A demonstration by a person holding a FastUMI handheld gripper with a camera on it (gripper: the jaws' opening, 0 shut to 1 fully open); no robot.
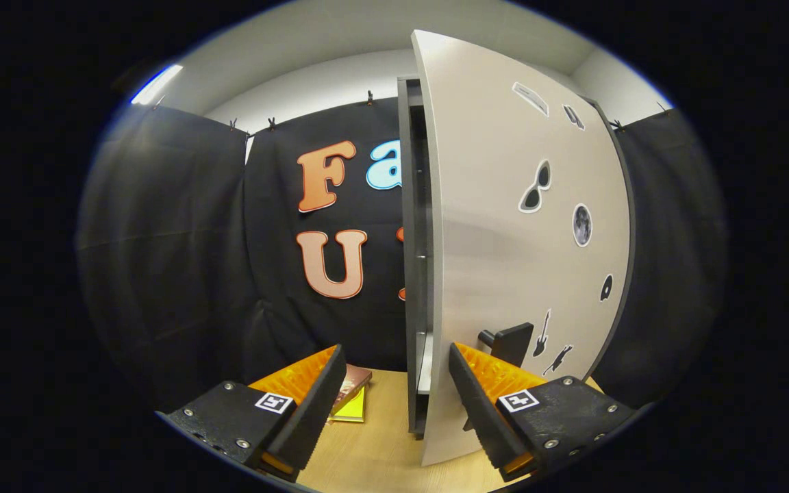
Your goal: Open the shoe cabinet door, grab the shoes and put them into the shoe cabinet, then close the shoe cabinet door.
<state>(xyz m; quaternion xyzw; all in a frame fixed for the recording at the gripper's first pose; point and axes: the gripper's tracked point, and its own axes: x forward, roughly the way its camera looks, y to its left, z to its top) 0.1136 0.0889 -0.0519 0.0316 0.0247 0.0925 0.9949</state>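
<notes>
Booth wall: black cloth (175, 260) hangs across the left and back of the scene, clipped along its top edge, with a pale wall above it.

Items on the floor: a brown flat thing (353, 378) lies on top of a yellow flat thing (351, 409), both on the wooden floor (374, 445) just past the left finger's tip; what they are is not clear.

Tongs: the gripper (394, 387) is released, its two fingers spread wide with open floor and the door's free edge showing in the gap; neither finger presses on anything.

Left finger: its tip (326, 383) stands well to the left of the cabinet, apart from it.

Shoe cabinet: the dark body of the shoe cabinet (414, 260) rises just ahead of the fingers, a little right of the middle of the gap; shelf edges show in the narrow slit of its opening.

Cabinet door: the pale cabinet door (504, 226) stands ajar, swung out toward the fingers, its free edge coming down between the two fingers and nearer the right one.

Door handle: a dark handle (508, 342) juts from the door's face just above and behind the right finger's tip (466, 380); whether that finger touches it cannot be told.

Stickers: small black-and-white stickers (535, 187) dot the door's outer face, to the right of the handle and above it.

Far right: more black cloth beyond the door.
</notes>
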